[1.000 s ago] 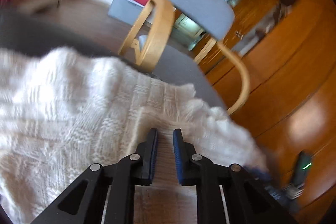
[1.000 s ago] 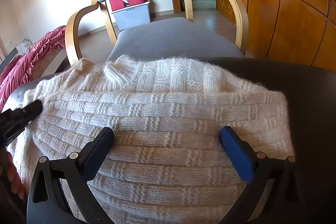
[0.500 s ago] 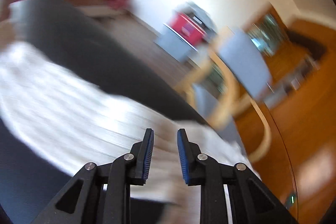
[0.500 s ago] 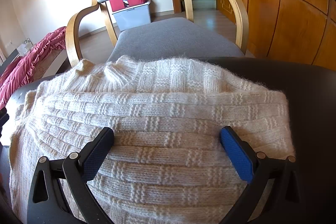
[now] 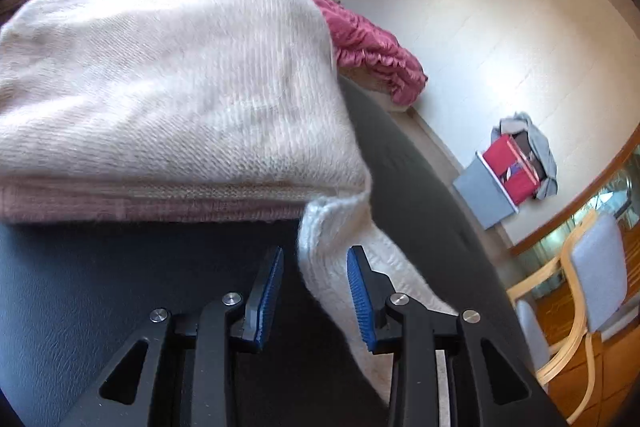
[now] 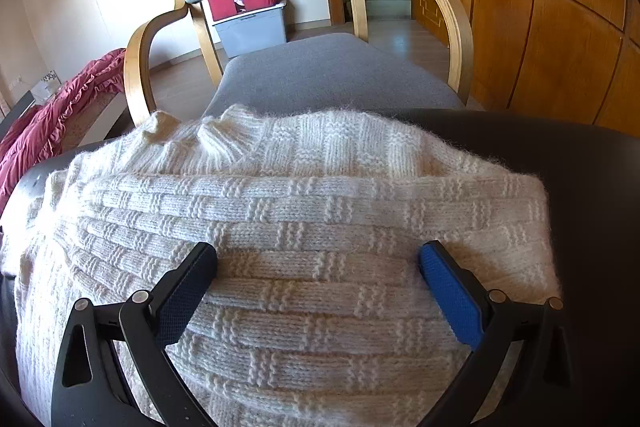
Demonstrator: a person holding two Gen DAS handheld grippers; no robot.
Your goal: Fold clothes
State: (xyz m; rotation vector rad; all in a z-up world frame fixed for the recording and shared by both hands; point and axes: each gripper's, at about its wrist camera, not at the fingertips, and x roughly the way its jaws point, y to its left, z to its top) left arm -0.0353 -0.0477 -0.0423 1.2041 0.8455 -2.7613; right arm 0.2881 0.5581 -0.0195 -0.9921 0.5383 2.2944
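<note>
The left gripper (image 5: pixel 315 291) has its 2 blue-padded fingers (image 5: pixel 267 291) parting, with a loose white knit edge of the cream basket-weave knitted sweater (image 6: pixel 312 251) lying between them near the right pad; whether that pad touches the wool cannot be told, and the left pad stands clear of it. Just beyond this gripper sits a stack of folded garments, a cream ribbed knit (image 5: pixel 168 67) on top of a pale pink one (image 5: pixel 120 205), resting on the dark table (image 5: pixel 100 287). The right gripper (image 6: pixel 318 263) has its 2 fingers (image 6: pixel 448 287) spread wide and released, set down over the sweater, which lies folded and flat on the table with its ribbed collar toward the far edge. Past that edge stands a grey-cushioned bentwood armchair (image 6: pixel 332 71), with a crimson ruffled cloth (image 6: pixel 48 115) at the left.
</note>
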